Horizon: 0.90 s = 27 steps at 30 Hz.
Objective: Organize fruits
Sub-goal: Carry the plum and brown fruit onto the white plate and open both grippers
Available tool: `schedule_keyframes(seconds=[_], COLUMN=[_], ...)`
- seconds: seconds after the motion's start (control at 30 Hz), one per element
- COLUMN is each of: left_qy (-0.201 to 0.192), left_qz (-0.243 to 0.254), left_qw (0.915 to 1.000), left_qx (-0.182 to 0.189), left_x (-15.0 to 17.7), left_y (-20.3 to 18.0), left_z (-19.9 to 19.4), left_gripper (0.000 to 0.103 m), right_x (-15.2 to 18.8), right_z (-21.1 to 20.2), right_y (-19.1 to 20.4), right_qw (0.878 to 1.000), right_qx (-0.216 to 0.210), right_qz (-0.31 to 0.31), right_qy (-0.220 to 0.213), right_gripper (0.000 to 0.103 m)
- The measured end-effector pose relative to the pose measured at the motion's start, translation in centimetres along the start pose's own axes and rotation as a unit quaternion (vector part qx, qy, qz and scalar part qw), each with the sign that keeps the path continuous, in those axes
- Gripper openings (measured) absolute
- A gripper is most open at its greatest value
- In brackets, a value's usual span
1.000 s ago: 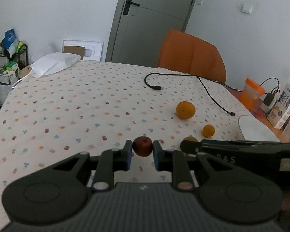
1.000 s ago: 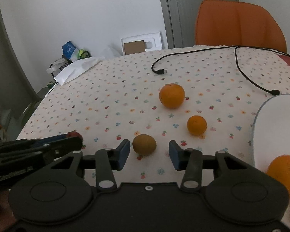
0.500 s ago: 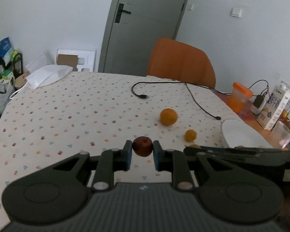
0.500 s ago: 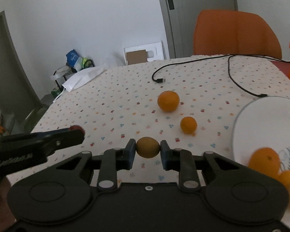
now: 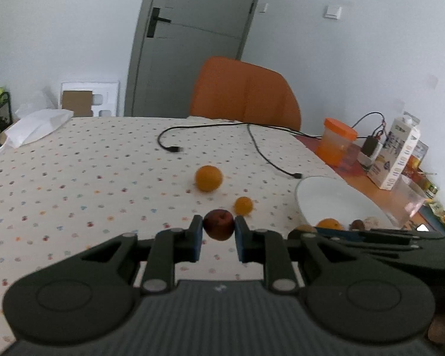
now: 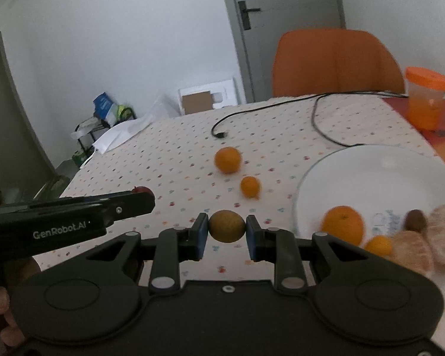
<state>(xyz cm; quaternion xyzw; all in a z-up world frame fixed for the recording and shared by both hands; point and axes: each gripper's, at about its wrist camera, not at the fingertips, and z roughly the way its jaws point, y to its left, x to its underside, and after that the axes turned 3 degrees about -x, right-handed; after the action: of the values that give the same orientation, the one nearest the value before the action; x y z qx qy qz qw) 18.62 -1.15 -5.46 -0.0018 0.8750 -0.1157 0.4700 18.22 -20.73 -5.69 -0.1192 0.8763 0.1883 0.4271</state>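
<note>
While both fruits are off the cloth, you are in the carrying step of the sorting. At the lower centre of the left wrist view, your left hand-held gripper (image 5: 219, 229) is clamped on a small dark red apple-like fruit (image 5: 218, 224), its blue pads pressing both sides. Right of it, the white round plate (image 5: 317, 195) lies at the right edge of the desk with the dotted cloth (image 5: 74, 178).

In the right wrist view, the left tool crosses the left side of the frame. At lower centre, your right hand-held gripper (image 6: 227, 227) is closed on a brown oval kiwi-like fruit (image 6: 227, 226), pads touching both ends. Above it, a large orange (image 6: 228, 159) and a small round mandarin (image 6: 250, 186) sit loose on the cloth, near each other. The plate fills the right of the frame and already carries an orange, a smaller one, a brown fruit and peeled segments.

The next move, as I judge it, calls for bringing each fruit over a bare part of the plate, lowering it, and only then parting the pads so nothing rolls.

The plate's lower right is cut off by the frame, and blur keeps me from naming the pale pieces there for sure.
</note>
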Motion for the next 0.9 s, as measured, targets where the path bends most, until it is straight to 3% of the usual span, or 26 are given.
schedule_keyframes(seconds=[0.37, 0.9], left_qy=[0.007, 0.014], left_qz=[0.036, 0.08], left_qw=[0.9987, 0.9948], left_qx=[0.035, 0.061], left_x=[0.0, -0.1], left_y=[-4.1, -10.2], left_z=[1.0, 3.2], left_gripper=[0.021, 0.021], right_x=[0.1, 1.8], right_z=[-3.7, -5.5], right_y=[-5.0, -10.6], right_qw=[0.997, 0.993], right_qx=[0.051, 0.069], right_qz=[0.033, 0.076], right_qy=[-0.039, -0.053], right_gripper=[0.026, 0.026])
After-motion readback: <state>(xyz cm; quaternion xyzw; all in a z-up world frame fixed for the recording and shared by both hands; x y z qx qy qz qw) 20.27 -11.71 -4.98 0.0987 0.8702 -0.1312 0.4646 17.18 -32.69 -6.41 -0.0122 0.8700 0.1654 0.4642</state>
